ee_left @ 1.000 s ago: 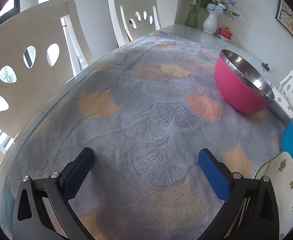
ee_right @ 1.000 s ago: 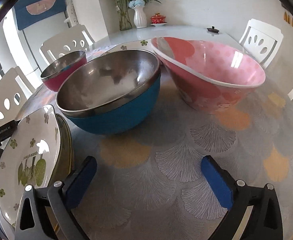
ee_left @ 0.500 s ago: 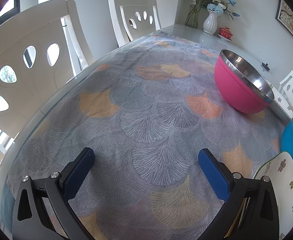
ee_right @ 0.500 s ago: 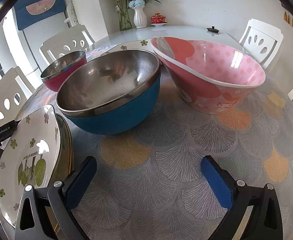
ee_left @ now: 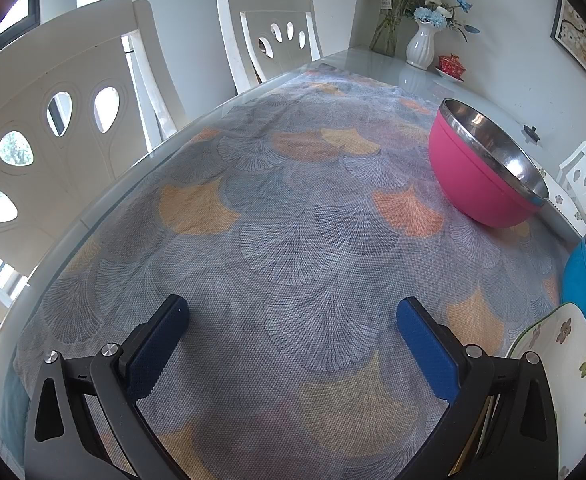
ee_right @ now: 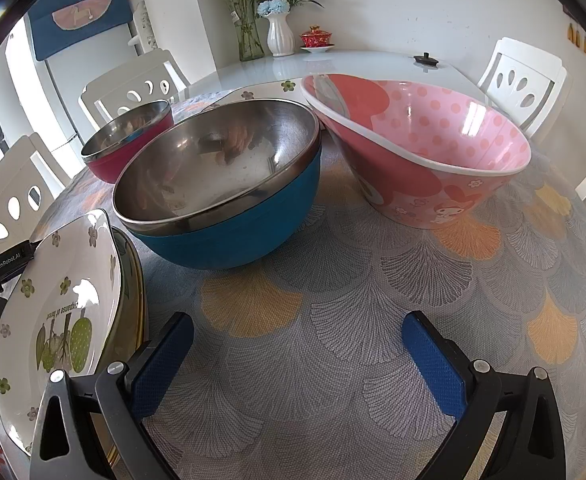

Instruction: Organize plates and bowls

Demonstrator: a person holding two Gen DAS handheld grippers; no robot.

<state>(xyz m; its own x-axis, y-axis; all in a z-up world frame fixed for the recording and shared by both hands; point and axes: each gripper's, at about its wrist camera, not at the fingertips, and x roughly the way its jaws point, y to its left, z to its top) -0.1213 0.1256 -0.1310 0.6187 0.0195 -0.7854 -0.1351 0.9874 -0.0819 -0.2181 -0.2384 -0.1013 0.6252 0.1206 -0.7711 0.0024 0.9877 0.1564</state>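
Note:
A blue steel-lined bowl sits centre-left in the right wrist view, with a pink dotted cartoon bowl to its right and a smaller magenta steel bowl behind it at left. A white flowered plate leans on a second plate at the left edge. My right gripper is open over bare cloth in front of the bowls. In the left wrist view my left gripper is open over the tablecloth; the magenta bowl, the blue bowl and the flowered plate lie to its right.
The tablecloth has a grey and orange fan pattern. White chairs stand along the left side, another chair at the far right. A vase of flowers, a red lidded cup and a small black lid stand at the far end.
The shadow over the cloth in front of the bowls has cleared; the reflection in the blue bowl has shifted. Both grippers and the dishes keep their places.

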